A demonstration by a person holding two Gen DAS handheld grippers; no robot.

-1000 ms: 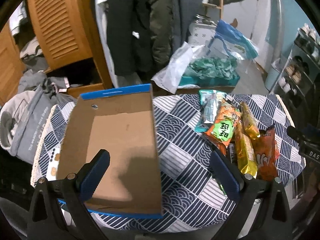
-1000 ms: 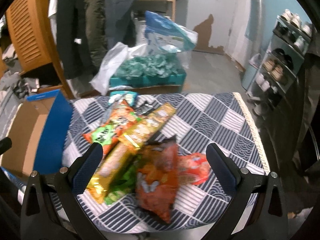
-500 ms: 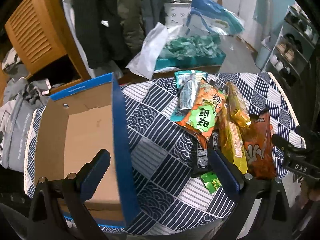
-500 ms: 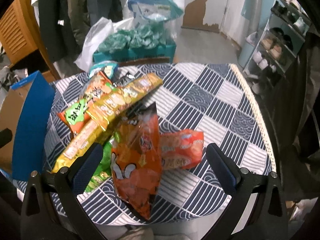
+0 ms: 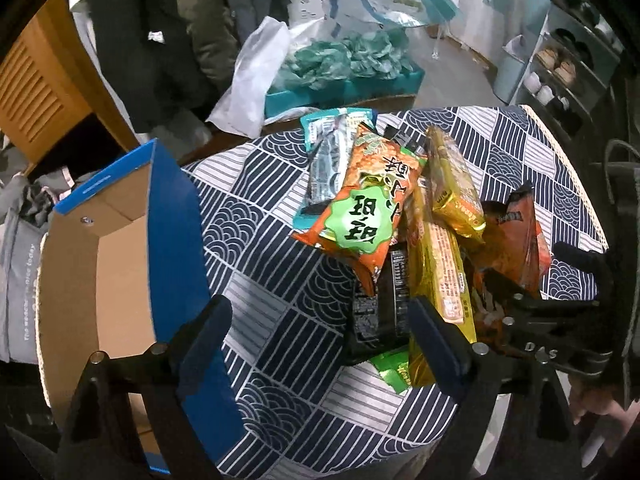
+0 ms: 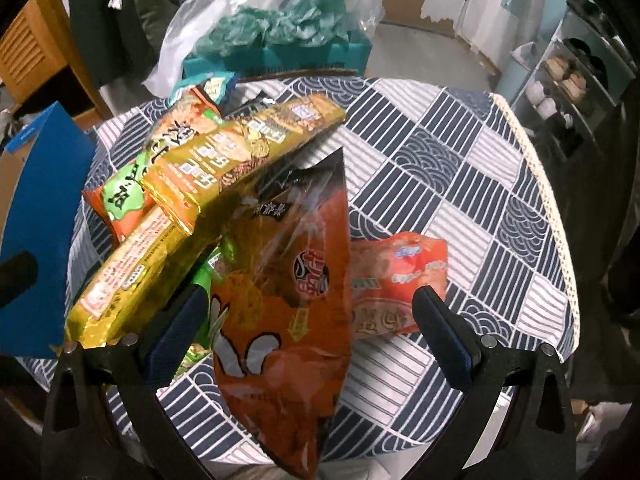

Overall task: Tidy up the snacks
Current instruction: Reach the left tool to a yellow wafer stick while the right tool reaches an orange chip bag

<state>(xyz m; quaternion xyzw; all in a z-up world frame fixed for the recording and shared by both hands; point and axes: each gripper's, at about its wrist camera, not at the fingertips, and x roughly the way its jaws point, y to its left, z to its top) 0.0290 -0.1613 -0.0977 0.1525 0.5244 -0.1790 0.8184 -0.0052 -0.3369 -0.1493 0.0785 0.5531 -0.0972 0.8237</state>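
Counting two gold packets point(image 6: 224, 168), one box point(image 5: 120, 264) (open-topped).

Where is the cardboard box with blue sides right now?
In the left wrist view, the cardboard box sits open at the tablecloth's left edge, left of the snack pile.

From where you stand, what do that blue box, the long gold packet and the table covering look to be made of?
The blue box looks like cardboard: plain brown matte inside, printed blue outside, with folded flaps. The long gold packet seems to be metallised plastic film; it is shiny, with glare and crinkles. The table covering appears to be woven cloth, matte, navy and white, with a pale trim along its edge.
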